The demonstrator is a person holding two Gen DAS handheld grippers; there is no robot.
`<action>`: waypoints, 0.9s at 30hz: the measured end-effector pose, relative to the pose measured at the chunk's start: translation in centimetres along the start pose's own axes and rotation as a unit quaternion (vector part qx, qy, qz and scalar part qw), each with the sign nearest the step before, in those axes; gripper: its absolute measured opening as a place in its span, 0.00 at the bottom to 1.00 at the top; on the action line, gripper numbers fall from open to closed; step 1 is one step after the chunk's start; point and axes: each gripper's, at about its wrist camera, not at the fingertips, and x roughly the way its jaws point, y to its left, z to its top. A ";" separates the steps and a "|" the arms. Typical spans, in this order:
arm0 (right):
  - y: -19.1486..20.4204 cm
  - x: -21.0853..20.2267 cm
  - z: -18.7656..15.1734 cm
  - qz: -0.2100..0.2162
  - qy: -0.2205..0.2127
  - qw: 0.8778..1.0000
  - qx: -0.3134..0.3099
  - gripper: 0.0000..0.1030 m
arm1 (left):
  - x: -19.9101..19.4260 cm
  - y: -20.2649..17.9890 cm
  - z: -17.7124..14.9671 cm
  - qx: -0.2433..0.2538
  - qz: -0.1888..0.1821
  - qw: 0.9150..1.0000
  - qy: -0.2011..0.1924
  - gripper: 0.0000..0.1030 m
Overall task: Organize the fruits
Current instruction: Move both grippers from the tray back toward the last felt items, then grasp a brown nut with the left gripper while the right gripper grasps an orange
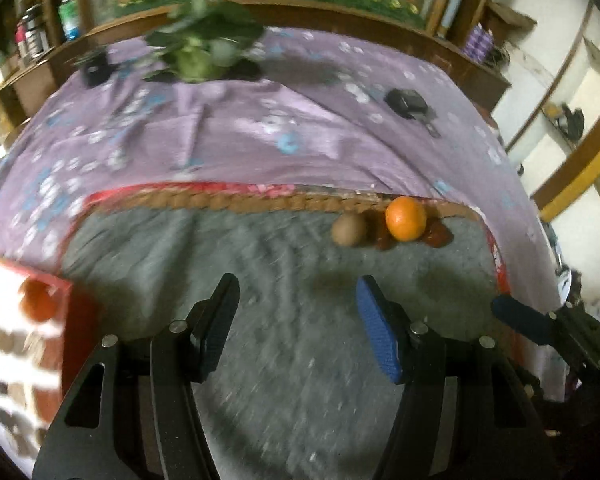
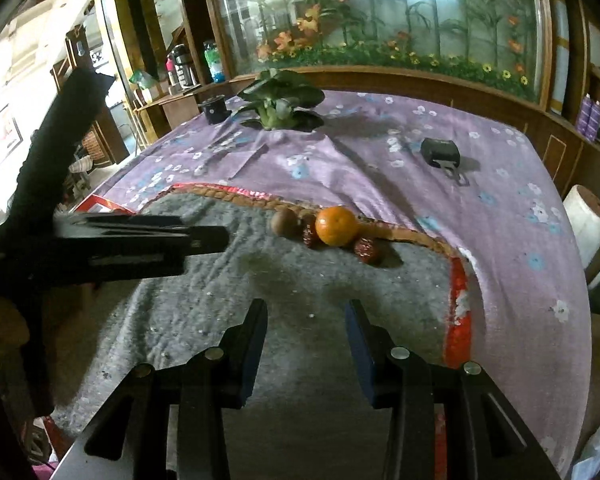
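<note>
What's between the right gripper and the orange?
Only bare grey mat between the right gripper and the orange, clear in the right wrist view.

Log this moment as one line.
left hand-held gripper: open, empty | right hand-held gripper: open, empty | orange: on grey mat

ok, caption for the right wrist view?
Open right claw over grey mat, facing an orange, brown fruit and red dates.

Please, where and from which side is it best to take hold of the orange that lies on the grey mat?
Probably grip the orange across its round middle, coming from above. Dark red fruits touch its lower sides and the woven border runs close behind, so only the top looks free. The right gripper has open, empty jaws.
</note>
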 end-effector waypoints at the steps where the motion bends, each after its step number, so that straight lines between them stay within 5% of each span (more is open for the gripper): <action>1: -0.3 0.2 0.1 0.001 0.000 1.000 0.000 0.38 | 0.6 -0.4 0.4 0.010 0.000 1.000 0.000 0.59; 12: -2.8 0.9 0.9 0.002 0.000 1.000 0.008 0.38 | 4.1 -1.8 2.2 0.043 -0.029 0.999 0.002 0.56; 13: -2.9 1.0 1.0 0.002 0.000 1.000 0.009 0.38 | 4.1 -1.6 2.3 0.038 -0.034 0.999 -0.001 0.49; 14: -3.1 1.1 1.1 0.002 0.001 1.000 0.008 0.38 | 3.9 -1.6 2.3 0.039 -0.039 0.998 -0.001 0.28; 15: -3.1 1.1 1.2 0.001 0.001 1.000 0.006 0.38 | 3.9 -1.6 2.3 0.041 -0.043 0.998 0.001 0.22; 27: -1.1 4.3 4.4 0.006 0.008 0.996 -0.088 0.38 | 1.4 -0.4 0.6 0.025 -0.018 1.000 -0.005 0.22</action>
